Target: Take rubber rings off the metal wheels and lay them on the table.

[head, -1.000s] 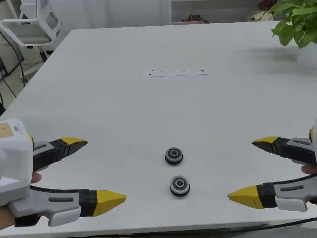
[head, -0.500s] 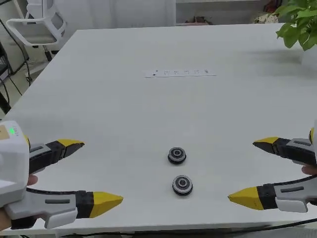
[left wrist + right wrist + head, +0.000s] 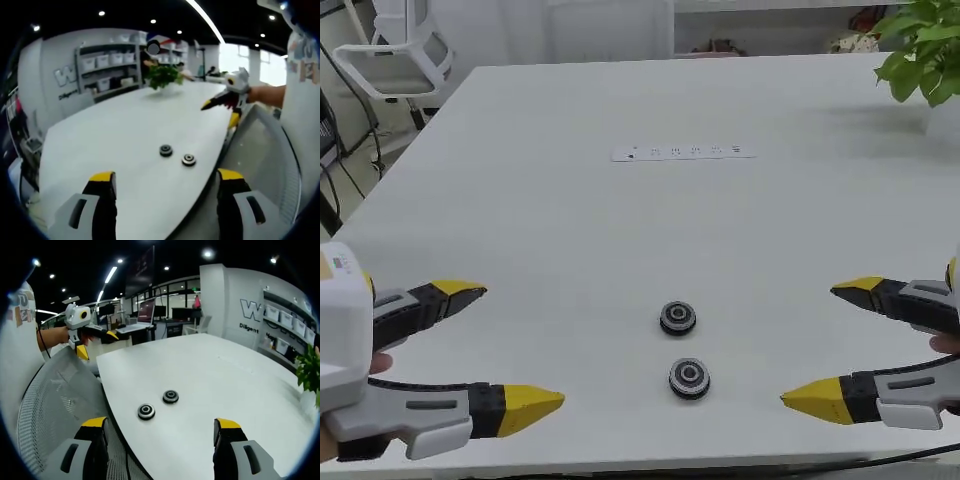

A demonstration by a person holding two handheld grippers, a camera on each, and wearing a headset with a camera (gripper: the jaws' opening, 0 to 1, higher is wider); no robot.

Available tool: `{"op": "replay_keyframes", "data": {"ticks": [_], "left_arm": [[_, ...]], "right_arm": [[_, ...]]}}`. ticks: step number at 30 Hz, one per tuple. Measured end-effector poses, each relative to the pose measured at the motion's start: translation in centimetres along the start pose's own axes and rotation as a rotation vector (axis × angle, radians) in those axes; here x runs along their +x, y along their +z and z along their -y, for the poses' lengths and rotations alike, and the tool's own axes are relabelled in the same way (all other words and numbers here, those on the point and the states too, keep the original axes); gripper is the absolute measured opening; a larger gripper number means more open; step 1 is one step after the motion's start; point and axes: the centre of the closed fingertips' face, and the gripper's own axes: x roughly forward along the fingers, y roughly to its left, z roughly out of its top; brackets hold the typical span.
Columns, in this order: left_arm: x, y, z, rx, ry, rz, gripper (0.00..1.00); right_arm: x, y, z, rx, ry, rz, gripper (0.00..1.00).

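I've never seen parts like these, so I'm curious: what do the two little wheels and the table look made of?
The far wheel and near wheel look like metal: shiny grey centres. The dark matte band round each is probably rubber. The table seems pale laminate, matte and faintly streaked; painted wood is possible.

left tongs (image 3: 524, 345) eased back a little, slightly farther from the metal wheels (image 3: 678, 318)
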Motion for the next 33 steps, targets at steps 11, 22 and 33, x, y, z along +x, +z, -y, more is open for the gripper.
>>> {"op": "replay_keyframes", "data": {"ticks": [11, 22, 33], "left_arm": [[0.0, 0.3, 0.2, 0.019, -0.011, 0.009, 0.8], [0.0, 0.5, 0.6, 0.079, -0.014, 0.024, 0.9], [-0.4, 1.7, -0.1, 0.087, -0.004, 0.06, 0.72]], "right_arm": [[-0.2, 0.0, 0.0, 0.0, -0.005, 0.004, 0.85], [-0.1, -0.3, -0.3, -0.014, 0.003, -0.007, 0.84], [0.0, -0.1, -0.4, -0.03, 0.013, -0.007, 0.82]]}}
